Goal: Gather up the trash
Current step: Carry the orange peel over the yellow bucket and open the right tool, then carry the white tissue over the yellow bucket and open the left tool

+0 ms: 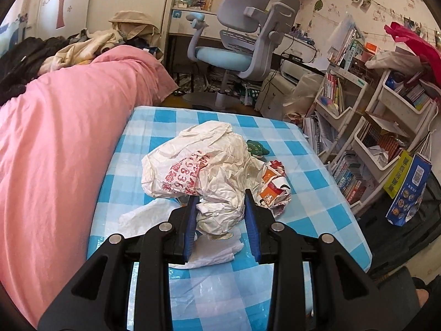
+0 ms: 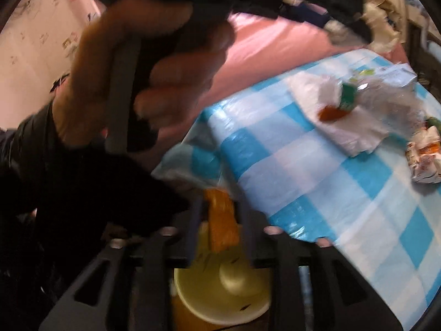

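A crumpled white plastic bag with red print (image 1: 201, 162) lies on the blue-checked table (image 1: 317, 201). My left gripper (image 1: 220, 207) has its jaws on either side of the bag's near lobe, pressing it. A crumpled orange and white wrapper (image 1: 274, 186) and a green item (image 1: 257, 147) lie right of the bag. In the blurred right wrist view, my right gripper (image 2: 220, 220) has an orange wrapper (image 2: 222, 218) between its jaws, above a yellow bin (image 2: 223, 295) beside the table. A clear bottle with a green label (image 2: 358, 99) lies on white paper (image 2: 344, 132).
A pink bed (image 1: 63, 127) runs along the table's left side. A grey and blue desk chair (image 1: 242, 44) stands beyond it. White shelf carts with books (image 1: 366, 127) stand at the right. The left hand (image 2: 143, 63) fills the upper left of the right wrist view.
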The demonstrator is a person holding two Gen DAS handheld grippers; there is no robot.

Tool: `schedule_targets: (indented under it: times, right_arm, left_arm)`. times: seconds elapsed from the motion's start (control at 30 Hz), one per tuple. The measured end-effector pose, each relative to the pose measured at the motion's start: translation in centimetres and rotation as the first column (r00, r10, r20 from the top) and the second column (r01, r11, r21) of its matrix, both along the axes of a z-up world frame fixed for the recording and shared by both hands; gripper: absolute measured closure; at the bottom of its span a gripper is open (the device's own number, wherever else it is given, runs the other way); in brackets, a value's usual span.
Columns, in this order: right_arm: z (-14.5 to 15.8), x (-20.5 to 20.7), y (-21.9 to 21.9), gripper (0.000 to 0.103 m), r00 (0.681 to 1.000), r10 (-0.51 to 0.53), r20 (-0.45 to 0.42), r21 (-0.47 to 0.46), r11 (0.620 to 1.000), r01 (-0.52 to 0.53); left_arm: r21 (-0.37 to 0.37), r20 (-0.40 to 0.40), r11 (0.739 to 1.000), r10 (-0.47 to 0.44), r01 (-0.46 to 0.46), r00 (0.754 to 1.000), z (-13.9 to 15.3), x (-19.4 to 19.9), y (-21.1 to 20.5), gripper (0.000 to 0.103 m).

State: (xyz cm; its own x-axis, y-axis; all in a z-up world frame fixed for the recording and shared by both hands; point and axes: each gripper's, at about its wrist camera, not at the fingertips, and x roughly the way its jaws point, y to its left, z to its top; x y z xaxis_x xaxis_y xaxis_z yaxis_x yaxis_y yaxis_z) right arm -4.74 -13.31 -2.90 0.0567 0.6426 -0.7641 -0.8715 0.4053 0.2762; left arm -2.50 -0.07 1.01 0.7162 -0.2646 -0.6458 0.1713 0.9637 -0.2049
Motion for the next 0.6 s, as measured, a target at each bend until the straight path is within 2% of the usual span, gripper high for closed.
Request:
schedule_targets:
  times: [0.27,0.37,0.6]
  right_arm:
    - [0.2,1.0,-0.8,0.046,0.996,-0.074,0.056,-0.037,0.996,0.076]
    - [0.5,1.7,-1.4,0.041,0.988,-0.124,0.095,-0.050,0.990,0.129]
    - [0.8,3.9,-3.0,0.039,0.961,-0.242,0.137,-0.063,0.966,0.252]
  left_arm:
    - [0.016,0.002,1.000,0.001,-0.001,1.000,0.1,-0.1,-0.2,0.073]
    - [0.020,0.002,1.000,0.002,-0.002,1.000,0.1,-0.2,-0.2,0.073]
    - [0.077,0.023,0.997,0.000,-0.002,1.000,0.4,-0.9,-0.9,0.073]
